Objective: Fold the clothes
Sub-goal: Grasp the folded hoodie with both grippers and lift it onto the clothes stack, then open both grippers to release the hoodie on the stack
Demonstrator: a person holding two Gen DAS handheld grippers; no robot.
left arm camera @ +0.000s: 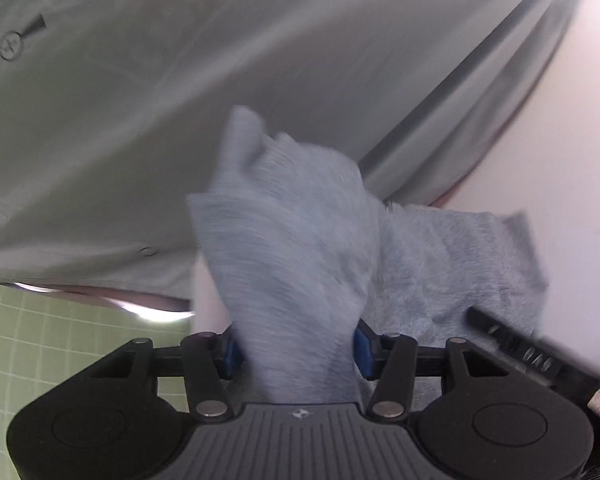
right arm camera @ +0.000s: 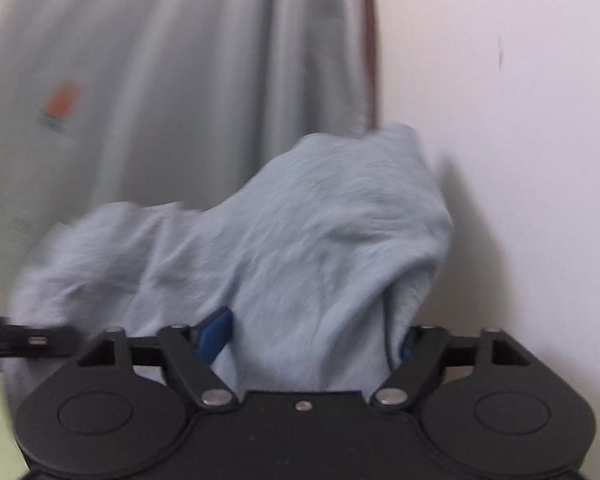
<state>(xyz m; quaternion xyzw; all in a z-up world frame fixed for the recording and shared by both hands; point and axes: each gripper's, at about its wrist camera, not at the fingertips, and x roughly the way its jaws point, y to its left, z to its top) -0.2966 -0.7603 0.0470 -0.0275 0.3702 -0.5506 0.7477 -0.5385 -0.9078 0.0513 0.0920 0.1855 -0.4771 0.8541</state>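
Both grippers are pinching the same pale blue cloth (left arm camera: 300,216), and it is hanging lifted in front of a grey curtain (left arm camera: 180,80), clear of any surface that shows. The left gripper (left arm camera: 296,354) is clamping a bunched neck of the cloth between its blue pads (left arm camera: 229,354); from there the cloth is rising straight ahead of the fingers and spreading away toward the right gripper, whose black frame is showing at the cloth's far edge. The right gripper (right arm camera: 316,344) is likewise nipping a thick gather (right arm camera: 300,240), and the rest is draping off toward the left gripper.

So the cloth's long axis is running from one gripper to the other, sagging between them rather than taut. Both views are blurring, so the cloth's hems and corners are hard to make out. Neither arm is nearer; each is holding one end. Any fold would turn on that span between the grips.
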